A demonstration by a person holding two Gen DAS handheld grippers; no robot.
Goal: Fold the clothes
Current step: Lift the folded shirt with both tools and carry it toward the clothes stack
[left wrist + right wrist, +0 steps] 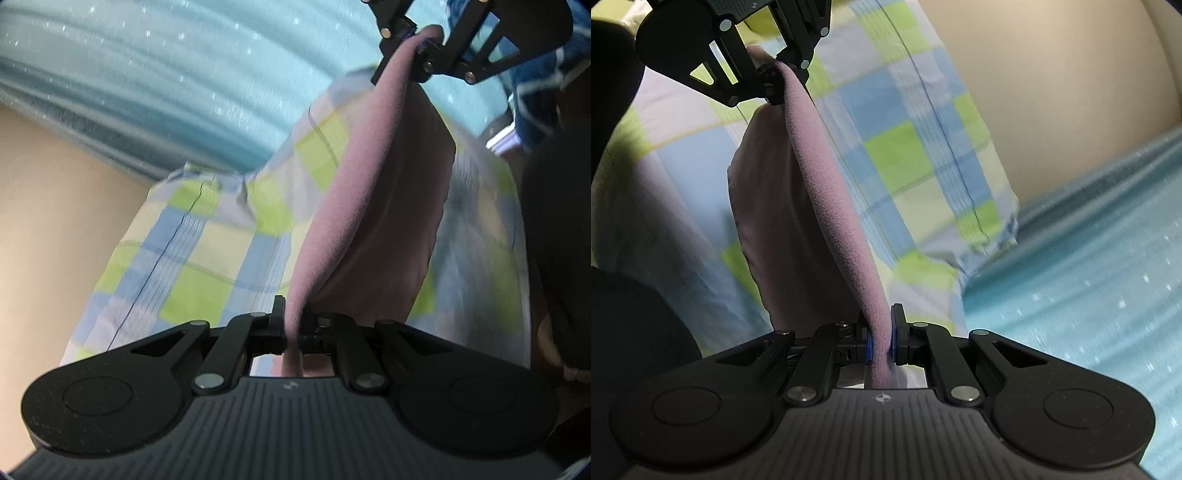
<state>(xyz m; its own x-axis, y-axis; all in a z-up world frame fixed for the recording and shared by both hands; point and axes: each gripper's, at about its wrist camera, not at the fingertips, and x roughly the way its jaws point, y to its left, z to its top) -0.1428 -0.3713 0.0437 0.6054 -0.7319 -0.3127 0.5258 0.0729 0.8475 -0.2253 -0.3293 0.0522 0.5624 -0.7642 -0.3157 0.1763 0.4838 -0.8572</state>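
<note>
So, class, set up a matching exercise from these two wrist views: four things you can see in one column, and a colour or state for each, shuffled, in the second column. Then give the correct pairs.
Column one:
1. pink garment
2. checked pillow
3. bedspread
4. left tool

Column two:
A. teal with small light flecks
B. shut on fabric
C. stretched between the two tools
D. blue, green and pale yellow squares

Pairs: 1-C, 2-D, 3-A, 4-B. The right tool is shut on the same garment.
</note>
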